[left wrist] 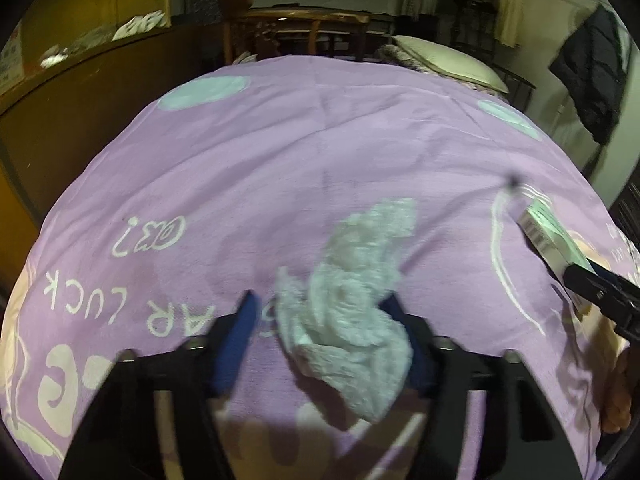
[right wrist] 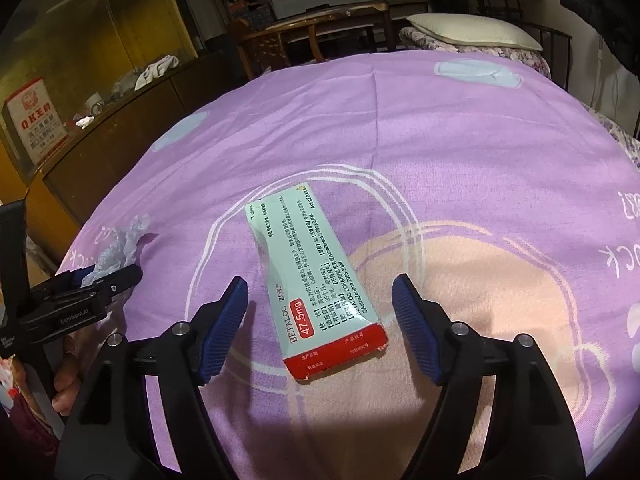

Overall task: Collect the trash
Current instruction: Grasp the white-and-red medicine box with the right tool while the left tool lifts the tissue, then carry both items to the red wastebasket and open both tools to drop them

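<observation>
A crumpled white tissue (left wrist: 352, 312) lies on the purple bedsheet (left wrist: 320, 140) between the fingers of my left gripper (left wrist: 322, 300). The tissue leans against the right pad, and a gap shows at the left pad, so this gripper is open. A flattened white and red medicine box (right wrist: 320, 280) lies on the sheet between the wide-apart fingers of my right gripper (right wrist: 320, 284), which is open and touches nothing. The left gripper (right wrist: 108, 276) and the tissue (right wrist: 120, 240) also show at the left of the right wrist view. The box (left wrist: 548, 232) shows at the right edge of the left wrist view.
A pillow (right wrist: 472, 32) lies at the bed's far end, with a wooden chair (right wrist: 312, 36) behind it. A wooden cabinet (right wrist: 100, 80) with clutter runs along the left. A dark jacket (left wrist: 596, 76) hangs at the right. A person's hand (right wrist: 68, 384) holds the left gripper.
</observation>
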Demonstrator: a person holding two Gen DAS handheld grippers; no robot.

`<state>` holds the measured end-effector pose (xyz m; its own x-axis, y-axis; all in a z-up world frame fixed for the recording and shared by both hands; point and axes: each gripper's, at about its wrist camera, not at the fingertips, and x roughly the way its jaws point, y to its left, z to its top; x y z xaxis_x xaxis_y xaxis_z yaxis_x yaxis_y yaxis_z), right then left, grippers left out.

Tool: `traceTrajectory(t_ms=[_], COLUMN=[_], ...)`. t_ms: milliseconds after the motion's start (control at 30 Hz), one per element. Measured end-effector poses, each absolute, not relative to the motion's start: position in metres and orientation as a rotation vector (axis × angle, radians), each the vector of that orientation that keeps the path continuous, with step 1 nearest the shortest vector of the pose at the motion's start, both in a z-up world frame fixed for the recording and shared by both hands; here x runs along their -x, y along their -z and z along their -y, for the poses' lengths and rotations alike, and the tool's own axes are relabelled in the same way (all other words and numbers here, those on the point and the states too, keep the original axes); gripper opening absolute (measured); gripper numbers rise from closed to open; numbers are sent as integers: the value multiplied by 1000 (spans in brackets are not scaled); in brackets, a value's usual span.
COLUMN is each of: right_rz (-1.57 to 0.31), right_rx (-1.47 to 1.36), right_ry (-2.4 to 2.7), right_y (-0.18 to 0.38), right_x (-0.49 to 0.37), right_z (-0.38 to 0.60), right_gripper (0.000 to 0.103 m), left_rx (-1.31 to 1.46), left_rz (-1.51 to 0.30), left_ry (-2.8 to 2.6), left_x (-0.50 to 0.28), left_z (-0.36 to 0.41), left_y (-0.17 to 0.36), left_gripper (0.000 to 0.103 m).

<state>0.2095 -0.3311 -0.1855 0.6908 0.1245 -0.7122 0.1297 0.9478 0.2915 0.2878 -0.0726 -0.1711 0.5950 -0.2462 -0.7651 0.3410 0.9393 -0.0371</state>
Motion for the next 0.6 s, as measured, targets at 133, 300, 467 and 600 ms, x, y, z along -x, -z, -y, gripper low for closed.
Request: traceTrajectory(t_ms=[133, 300, 467, 600], right_rz=[-782, -724, -671, -627], right_rx=[-331, -393, -377, -389], right_ry=[0, -38, -120, -212], right_y=[181, 162, 134, 111], right_x=[-205, -173, -138, -113], right_z=[330, 320, 289, 266], right_gripper=[42, 42, 42, 42], left_rx=[-120, -40, -37, -40], left_rz=[-856, -839, -786, -739], left_ry=[350, 376, 334, 284], left_x=[-276, -241, -203, -159], left_z=[72, 45, 12, -21], left_y=[164, 134, 95, 62], left_gripper=[25, 24, 24, 24])
